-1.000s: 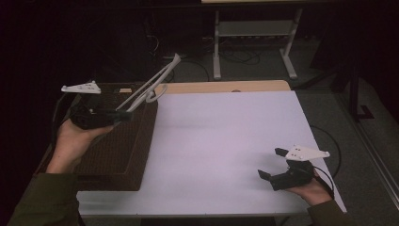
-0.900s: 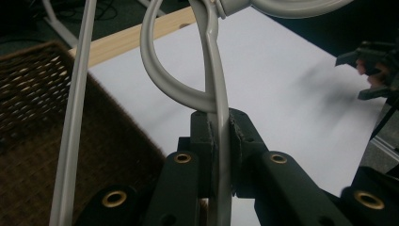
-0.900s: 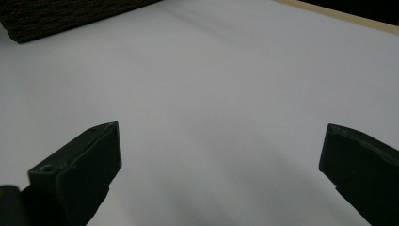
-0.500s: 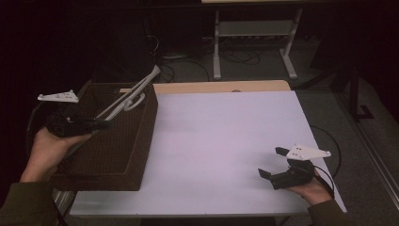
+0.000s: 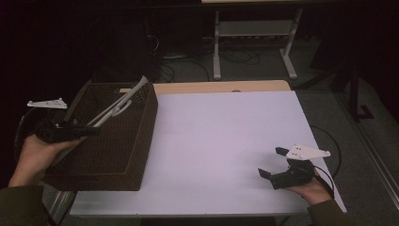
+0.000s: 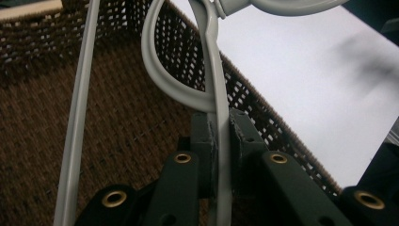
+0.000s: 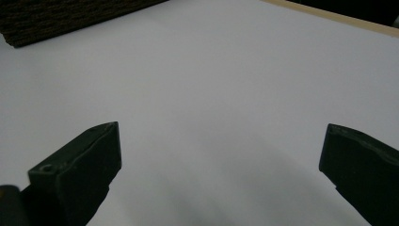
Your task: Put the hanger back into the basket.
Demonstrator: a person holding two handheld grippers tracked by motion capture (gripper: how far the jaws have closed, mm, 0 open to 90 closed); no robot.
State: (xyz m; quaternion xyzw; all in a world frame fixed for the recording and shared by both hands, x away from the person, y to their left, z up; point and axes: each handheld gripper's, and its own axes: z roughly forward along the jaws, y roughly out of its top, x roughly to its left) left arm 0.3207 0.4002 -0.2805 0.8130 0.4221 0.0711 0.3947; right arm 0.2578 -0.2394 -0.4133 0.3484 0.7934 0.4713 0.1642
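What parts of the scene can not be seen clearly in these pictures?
- Basket floor: high view, hidden by its near wall and dim light.
- White hanger: left gripper view, its top is cut off by the upper edge.
- Left gripper tips: high view, too dark and small against the basket.

White table (image 5: 226,136), wooden far edge; metal stand (image 5: 254,42) and cables (image 5: 235,57) on floor behind.

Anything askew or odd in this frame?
Yes: the wicker basket hangs over the table's left edge, tipped up. The left gripper is clamped on its grey wire handle. The right gripper rests open on the table.
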